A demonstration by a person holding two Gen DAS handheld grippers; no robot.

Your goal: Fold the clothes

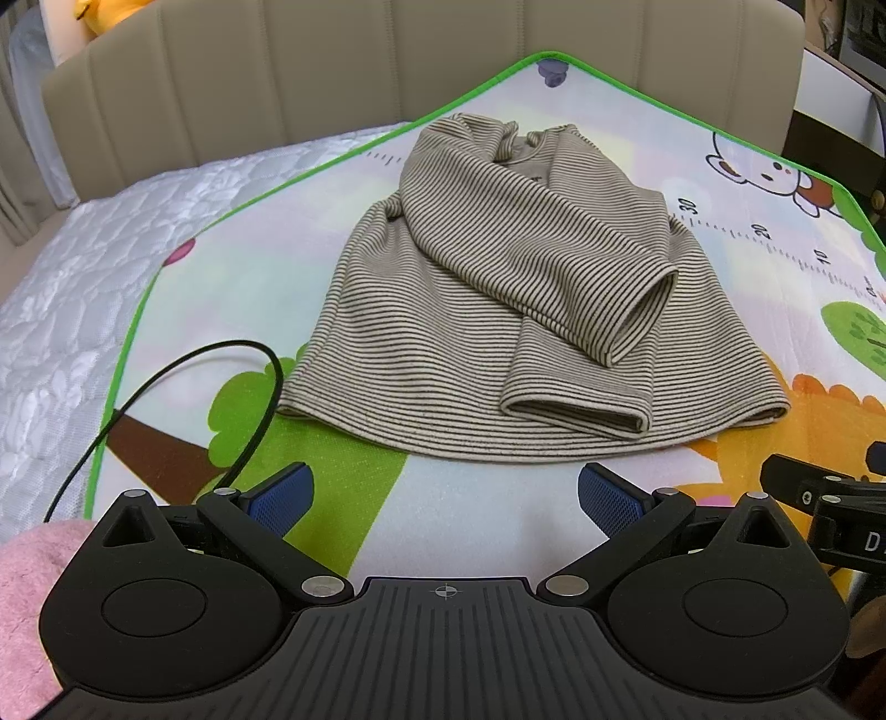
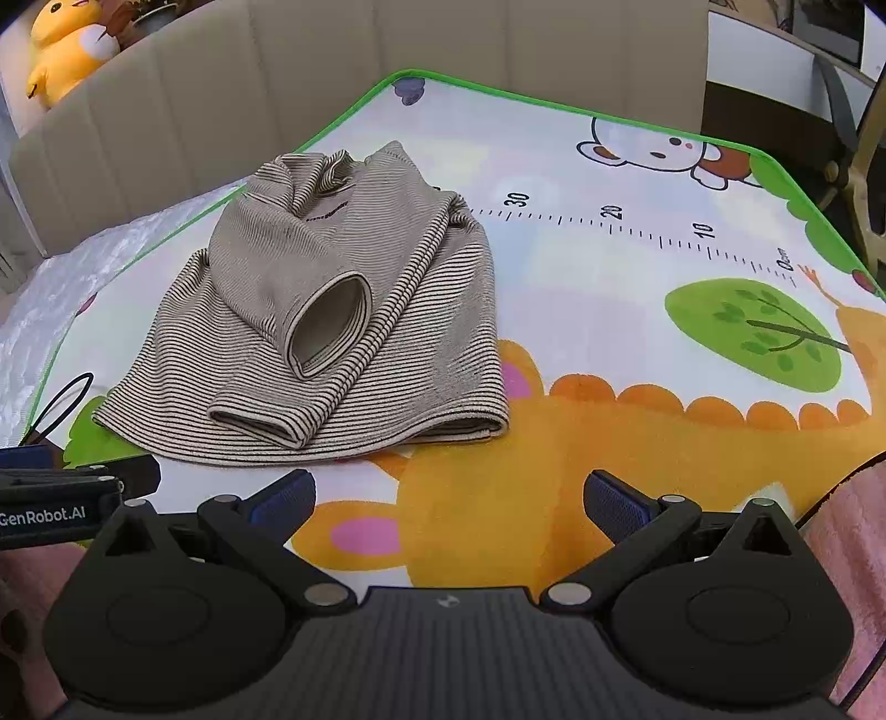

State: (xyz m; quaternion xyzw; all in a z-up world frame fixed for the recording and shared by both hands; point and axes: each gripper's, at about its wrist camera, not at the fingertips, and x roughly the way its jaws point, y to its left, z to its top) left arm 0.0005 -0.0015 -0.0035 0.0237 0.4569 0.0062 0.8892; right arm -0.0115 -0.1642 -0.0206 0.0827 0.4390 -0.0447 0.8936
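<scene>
1. The right wrist view shows a yellow plush toy (image 2: 63, 47) far ahead to the left, behind the beige headboard (image 2: 221, 111); in the left wrist view only a small orange edge of it appears in the top corner. The right view also looks into the open cuff of the upper sleeve (image 2: 332, 327), while the left view shows that cuff from the side.
2. The left wrist view shows a black cable (image 1: 183, 376) that loops on the play mat (image 1: 249, 288) ahead and to the left of the left gripper (image 1: 446, 501), and the white quilted mattress (image 1: 66, 310) further left.
3. The striped shirt (image 1: 498, 310) lies on the mat just ahead of the left gripper, with both sleeves folded across the body. For the right gripper (image 2: 448, 504) it lies ahead and to the left.
4. Pink fabric (image 2: 853, 554) is at the lower edges of both views.
5. Both grippers have the blue pads (image 1: 288, 498) wide apart and hold nothing; they are above the mat, short of the shirt hem. Each gripper appears at the edge of the other view.
</scene>
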